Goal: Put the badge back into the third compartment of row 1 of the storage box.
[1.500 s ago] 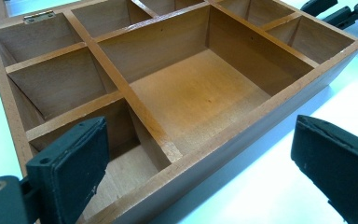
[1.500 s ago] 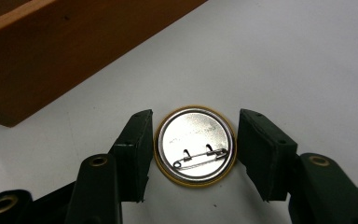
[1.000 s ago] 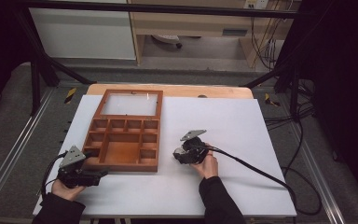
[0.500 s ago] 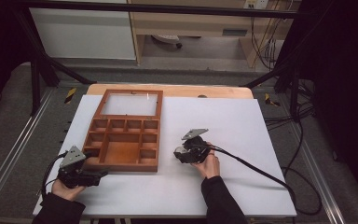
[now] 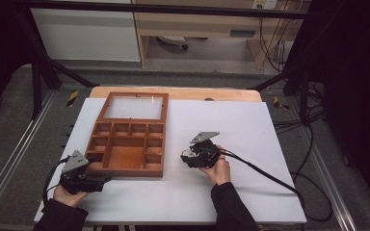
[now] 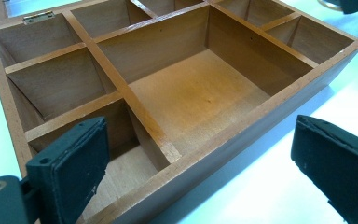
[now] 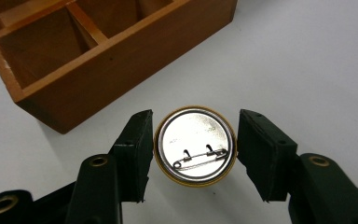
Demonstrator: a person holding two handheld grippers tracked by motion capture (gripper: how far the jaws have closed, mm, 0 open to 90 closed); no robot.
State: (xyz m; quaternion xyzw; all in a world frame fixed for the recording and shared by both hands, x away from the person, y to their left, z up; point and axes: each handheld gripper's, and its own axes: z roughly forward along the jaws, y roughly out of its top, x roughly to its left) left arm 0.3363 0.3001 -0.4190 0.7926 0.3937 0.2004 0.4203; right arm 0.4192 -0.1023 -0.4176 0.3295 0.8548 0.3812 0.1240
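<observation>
A wooden compartment box [image 5: 125, 166] lies left of centre on the white table, its glass-paned lid [image 5: 134, 107] folded flat behind it. My left gripper [image 5: 107, 179] stands open at the box's near left corner. In the left gripper view one jaw hangs over a corner compartment of the box [image 6: 242, 135] and the other over the table outside it, so the left gripper [image 6: 203, 163] straddles the front wall. My right gripper [image 7: 196, 147] is shut on a round pin badge [image 7: 193, 135], turned so its silver back and safety pin show, just right of the box [image 7: 121, 60]. From above, the right gripper [image 5: 187, 158] and the badge [image 5: 187, 154] sit low over the table.
A white sheet [image 5: 250, 130] covers the wooden table. The right gripper's black cable [image 5: 270, 175] trails across the sheet to the right edge. Dark frame posts and floor cables surround the table.
The right gripper has edged slightly rightward and toward me with the badge. The left gripper and the box have not moved.
</observation>
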